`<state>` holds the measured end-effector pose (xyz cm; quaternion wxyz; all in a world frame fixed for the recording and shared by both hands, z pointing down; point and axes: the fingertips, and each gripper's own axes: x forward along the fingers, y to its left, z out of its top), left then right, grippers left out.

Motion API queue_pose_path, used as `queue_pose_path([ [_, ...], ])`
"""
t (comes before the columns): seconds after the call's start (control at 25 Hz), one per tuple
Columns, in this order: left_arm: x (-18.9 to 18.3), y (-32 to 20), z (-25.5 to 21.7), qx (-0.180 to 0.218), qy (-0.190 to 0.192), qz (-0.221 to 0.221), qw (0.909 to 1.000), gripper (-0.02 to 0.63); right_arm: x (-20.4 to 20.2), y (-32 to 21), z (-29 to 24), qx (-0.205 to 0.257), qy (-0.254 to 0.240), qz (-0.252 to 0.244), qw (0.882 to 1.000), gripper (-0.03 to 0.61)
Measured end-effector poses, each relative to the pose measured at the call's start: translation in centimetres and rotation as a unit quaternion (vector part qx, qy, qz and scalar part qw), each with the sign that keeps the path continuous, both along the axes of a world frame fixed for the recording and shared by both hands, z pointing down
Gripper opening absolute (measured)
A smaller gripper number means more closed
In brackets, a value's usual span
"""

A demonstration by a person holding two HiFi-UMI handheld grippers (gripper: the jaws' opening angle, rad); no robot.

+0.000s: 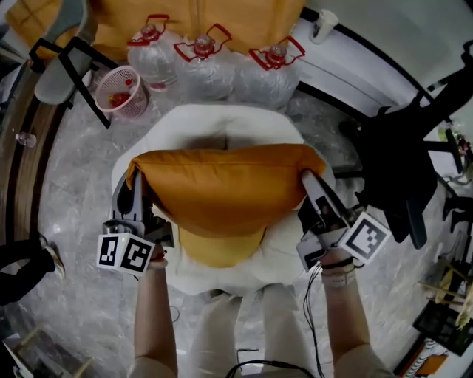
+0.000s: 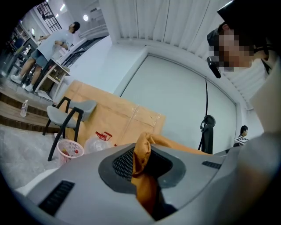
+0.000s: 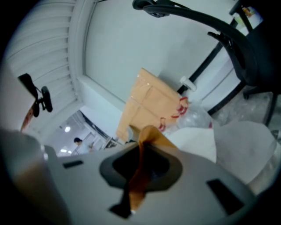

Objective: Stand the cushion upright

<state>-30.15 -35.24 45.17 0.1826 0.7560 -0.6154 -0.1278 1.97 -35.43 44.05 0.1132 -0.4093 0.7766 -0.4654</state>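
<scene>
An orange cushion [image 1: 225,188] hangs broadside above a white round seat [image 1: 222,125], held by its two upper corners. My left gripper [image 1: 135,177] is shut on the cushion's left corner, and orange cloth [image 2: 141,171] is pinched between its jaws in the left gripper view. My right gripper [image 1: 310,181] is shut on the right corner, with a fold of orange cloth [image 3: 139,173] between its jaws. The cushion's lower edge [image 1: 222,247] droops toward the seat's near side.
Three large water bottles [image 1: 203,70] with red handles stand behind the seat against a tan cardboard sheet [image 1: 185,18]. A pink basket [image 1: 120,90] and a grey chair [image 1: 63,55] are at far left. A black office chair [image 1: 414,155] is close on the right.
</scene>
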Motion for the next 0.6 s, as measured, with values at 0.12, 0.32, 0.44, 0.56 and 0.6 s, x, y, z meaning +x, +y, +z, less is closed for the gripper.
queue_pose_path([
  [0.12, -0.1, -2.1, 0.8, 0.000, -0.025, -0.009, 0.9996, 0.072, 0.0, -1.9, 0.9, -0.011, -0.008, 0.015, 1.000, 0.039],
  [0.32, -0.2, -4.3, 1.6, -0.008, -0.052, -0.008, 0.9986, 0.074, 0.0, -3.7, 1.5, -0.023, -0.017, 0.036, 0.999, 0.039],
  [0.44, -0.2, -5.0, 1.4, -0.015, -0.047, -0.004, 0.9988, 0.072, 0.0, -3.1, 0.9, -0.057, -0.055, 0.050, 0.996, 0.038],
  [0.56, -0.4, -5.5, 1.5, -0.021, -0.046, -0.003, 0.9987, 0.072, -0.4, -1.7, -0.2, -0.074, -0.069, 0.050, 0.994, 0.038],
  [0.6, -0.4, -5.8, 1.6, -0.026, -0.046, 0.000, 0.9986, 0.073, -0.3, -1.5, -0.1, -0.077, -0.065, 0.054, 0.993, 0.038],
])
